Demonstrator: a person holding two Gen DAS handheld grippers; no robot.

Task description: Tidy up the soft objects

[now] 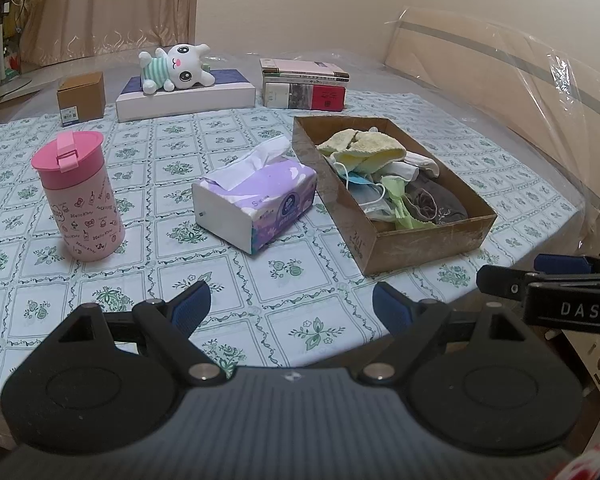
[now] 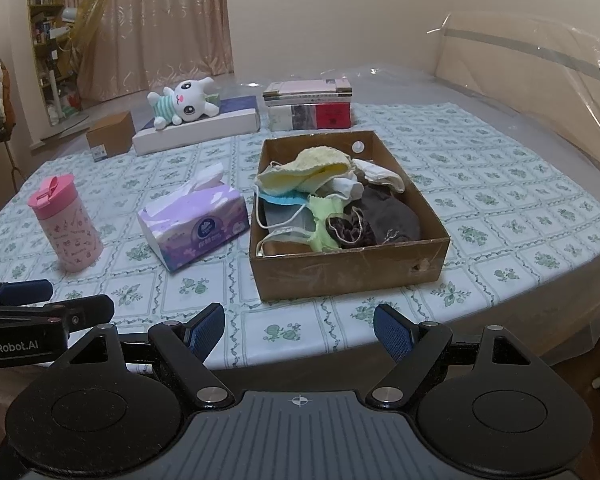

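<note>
Left gripper (image 1: pixel 292 304) and right gripper (image 2: pixel 299 328) both gape wide, holding nothing, low over the near table edge. Cardboard box (image 2: pixel 340 272) of soft items just ahead of right gripper; tissue pack (image 1: pixel 256 200) ahead of left; plush bunny (image 1: pixel 176 66) far ahead.

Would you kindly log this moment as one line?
left gripper: open, empty | right gripper: open, empty | soft items: in cardboard box | plush toy: outside

Both wrist cameras are looking forward and downward from the table's (image 1: pixel 204 128) near edge, side by side. Both are covering the cardboard box (image 2: pixel 352 272), tissue pack (image 1: pixel 256 204) and pink cup (image 2: pixel 66 232).
</note>
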